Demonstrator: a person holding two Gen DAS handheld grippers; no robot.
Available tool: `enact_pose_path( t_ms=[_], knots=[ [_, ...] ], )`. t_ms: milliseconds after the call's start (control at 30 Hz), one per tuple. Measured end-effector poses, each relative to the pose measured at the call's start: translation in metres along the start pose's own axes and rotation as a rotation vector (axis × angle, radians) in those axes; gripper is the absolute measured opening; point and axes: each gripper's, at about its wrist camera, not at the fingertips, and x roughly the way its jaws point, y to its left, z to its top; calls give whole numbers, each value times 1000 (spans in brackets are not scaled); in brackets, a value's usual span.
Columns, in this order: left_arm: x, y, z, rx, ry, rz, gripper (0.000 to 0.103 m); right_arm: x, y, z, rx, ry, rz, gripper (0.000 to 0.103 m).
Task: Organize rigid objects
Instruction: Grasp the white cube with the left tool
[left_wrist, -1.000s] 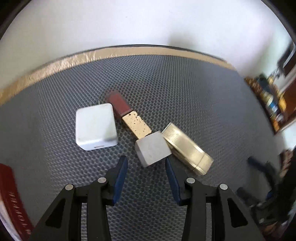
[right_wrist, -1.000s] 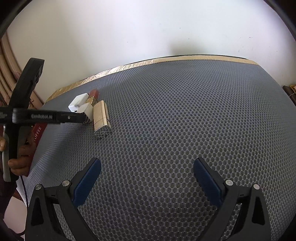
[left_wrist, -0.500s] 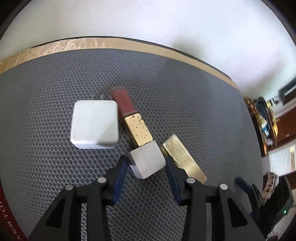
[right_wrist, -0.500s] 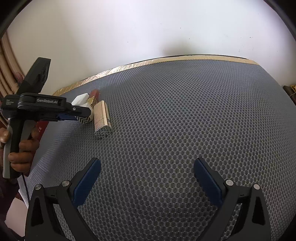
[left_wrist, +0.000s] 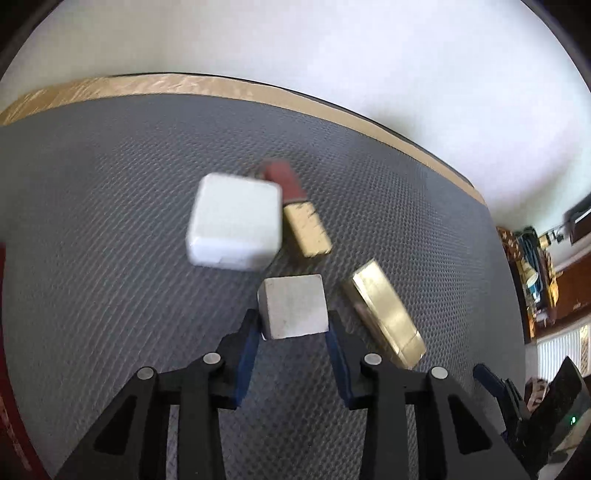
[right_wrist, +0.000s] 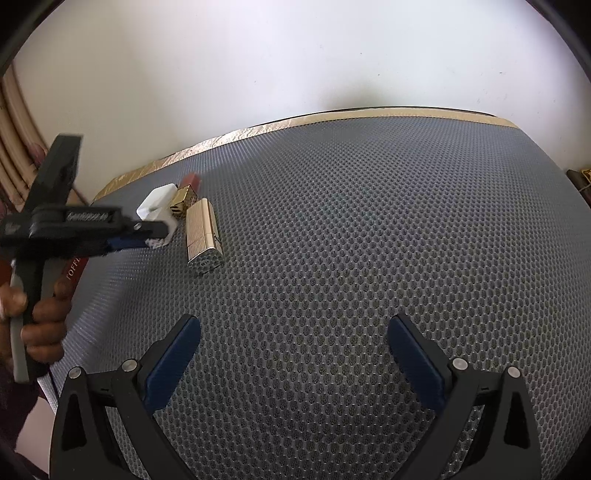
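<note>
Four objects lay on my grey mat (left_wrist: 110, 221): a white charger (left_wrist: 234, 221), a lipstick (left_wrist: 299, 214), a gold lighter (left_wrist: 384, 314), and a pale cube (left_wrist: 293, 308). My left gripper (left_wrist: 293, 328) was closing, its pads touching the cube's sides, the cube just clear of lipstick and lighter. My right gripper (right_wrist: 291, 343) hung wide apart, empty, above bare mat.

Grey honeycomb-mesh mat (right_wrist: 351, 240) covers the work surface. Gold tape strip (right_wrist: 258, 129) borders its far edge, running 9 to 2 o'clock in the left wrist view. White wall (left_wrist: 295, 55) behind, at 12 o'clock. Cluttered shelf (left_wrist: 535, 266) at 3 o'clock, blurred. Red box (right_wrist: 75, 267) with partial lettering at 9 o'clock, right wrist view.
</note>
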Motion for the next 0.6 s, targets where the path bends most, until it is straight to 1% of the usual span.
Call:
enact_pose_path(
  t_ms=[67, 100, 167, 233, 333, 367, 433, 467, 500, 600],
  knots=[
    [-7, 7, -10, -23, -9, -17, 32, 1, 2, 0, -5, 2, -5, 101],
    [-12, 11, -17, -37, -8, -21, 28, 2, 2, 0, -7, 3, -8, 101],
    [-18, 21, -29, -57, 2, -5, 18, 4, 4, 0, -12, 5, -14, 101],
    [-27, 31, -39, -73, 0, -27, 18, 6, 6, 0, -14, 6, -21, 101],
    [-39, 36, -47, -82, -14, -25, 18, 6, 7, 2, -10, 2, -7, 102],
    [-43, 36, -47, -66, -20, -28, 20, 6, 6, 3, -2, 5, 1, 102],
    [-47, 33, -43, -33, -18, -39, 25, 9, 4, 4, 15, 11, -10, 102],
    [-47, 29, -38, -4, -3, -62, 34, 11, 5, 5, 13, 11, -19, 101],
    [-45, 24, -34, 20, 2, -67, 43, 11, 7, 4, 5, 9, -28, 102],
    [-44, 6, -23, 154, -20, -5, 43, 16, 12, 4, -21, 19, -53, 102]
  ],
)
